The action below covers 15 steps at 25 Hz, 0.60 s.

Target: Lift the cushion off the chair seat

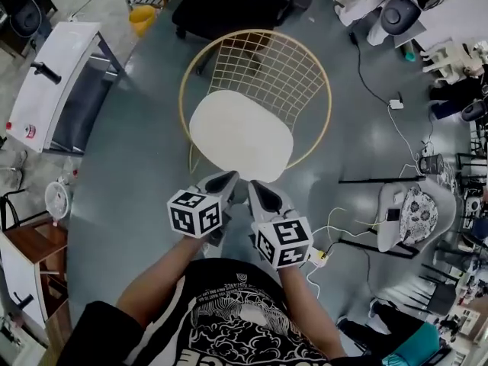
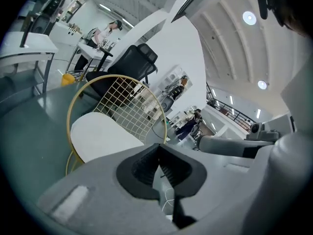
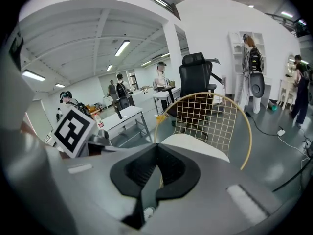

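Note:
A white oval cushion [image 1: 240, 136] lies flat on the seat of a gold wire chair [image 1: 259, 67]. It also shows in the left gripper view as the cushion [image 2: 102, 136] and in the right gripper view as the cushion [image 3: 195, 146], each in front of the wire back [image 2: 129, 102] [image 3: 210, 116]. My left gripper [image 1: 231, 177] and right gripper [image 1: 254, 184] hang side by side just short of the cushion's near edge, touching nothing. The left gripper [image 2: 157, 152] has its jaws shut and empty. The right gripper [image 3: 157, 150] is likewise shut with nothing in it.
A white table [image 1: 57, 82] stands at the left, a yellow bin [image 1: 142, 19] and a black office chair [image 1: 229, 2] behind the wire chair. White cables and a power strip [image 1: 324, 254] lie on the grey floor at the right, near a patterned seat [image 1: 415, 213]. People stand far off.

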Each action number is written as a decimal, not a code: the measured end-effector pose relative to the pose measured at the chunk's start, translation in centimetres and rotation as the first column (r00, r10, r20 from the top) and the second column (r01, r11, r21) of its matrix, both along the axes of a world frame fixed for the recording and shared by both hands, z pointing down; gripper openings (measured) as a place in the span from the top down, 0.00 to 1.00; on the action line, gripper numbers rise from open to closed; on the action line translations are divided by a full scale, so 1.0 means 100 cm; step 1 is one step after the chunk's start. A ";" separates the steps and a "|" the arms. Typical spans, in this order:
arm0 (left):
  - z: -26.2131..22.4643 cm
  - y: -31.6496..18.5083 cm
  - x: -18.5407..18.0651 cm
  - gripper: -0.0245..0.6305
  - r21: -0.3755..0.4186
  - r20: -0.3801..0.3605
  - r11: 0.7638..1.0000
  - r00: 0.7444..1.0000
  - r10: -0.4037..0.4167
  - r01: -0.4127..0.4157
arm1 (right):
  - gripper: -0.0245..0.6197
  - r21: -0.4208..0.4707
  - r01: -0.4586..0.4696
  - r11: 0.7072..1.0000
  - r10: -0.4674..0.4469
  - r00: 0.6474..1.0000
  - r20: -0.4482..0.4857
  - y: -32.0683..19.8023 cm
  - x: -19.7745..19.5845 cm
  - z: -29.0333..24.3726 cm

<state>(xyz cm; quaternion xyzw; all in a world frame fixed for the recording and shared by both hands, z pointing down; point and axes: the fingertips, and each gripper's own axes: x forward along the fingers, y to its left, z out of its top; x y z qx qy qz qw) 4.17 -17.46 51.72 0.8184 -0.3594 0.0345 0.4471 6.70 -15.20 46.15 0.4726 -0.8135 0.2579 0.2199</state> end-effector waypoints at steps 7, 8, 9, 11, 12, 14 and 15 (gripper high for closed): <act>0.056 0.008 0.030 0.96 -0.121 -0.113 0.988 0.988 -0.108 0.094 | 0.96 -0.031 0.133 0.991 -0.134 0.991 -0.003 -0.010 0.032 0.031; 0.063 0.011 0.030 0.96 -0.139 -0.126 0.985 0.985 -0.121 0.103 | 0.96 -0.038 0.152 0.988 -0.152 0.988 -0.003 -0.011 0.032 0.035; 0.070 0.011 0.028 0.96 -0.152 -0.137 0.982 0.982 -0.131 0.109 | 0.96 -0.044 0.165 0.985 -0.165 0.986 -0.001 -0.013 0.031 0.040; 0.085 0.007 0.023 0.94 -0.169 -0.155 0.979 0.978 -0.141 0.114 | 0.96 -0.053 0.184 0.982 -0.184 0.983 0.006 -0.022 0.028 0.048; 0.093 0.006 0.021 0.91 -0.176 -0.161 0.977 0.976 -0.147 0.118 | 0.96 -0.057 0.194 0.979 -0.193 0.981 0.009 -0.025 0.026 0.053; 0.110 0.007 0.016 0.90 -0.193 -0.166 0.972 0.971 -0.169 0.136 | 0.96 -0.069 0.218 0.973 -0.218 0.976 0.011 -0.030 0.024 0.062; 0.120 0.008 0.014 0.89 -0.203 -0.168 0.968 0.968 -0.184 0.149 | 0.96 -0.075 0.231 0.970 -0.230 0.973 0.010 -0.031 0.024 0.067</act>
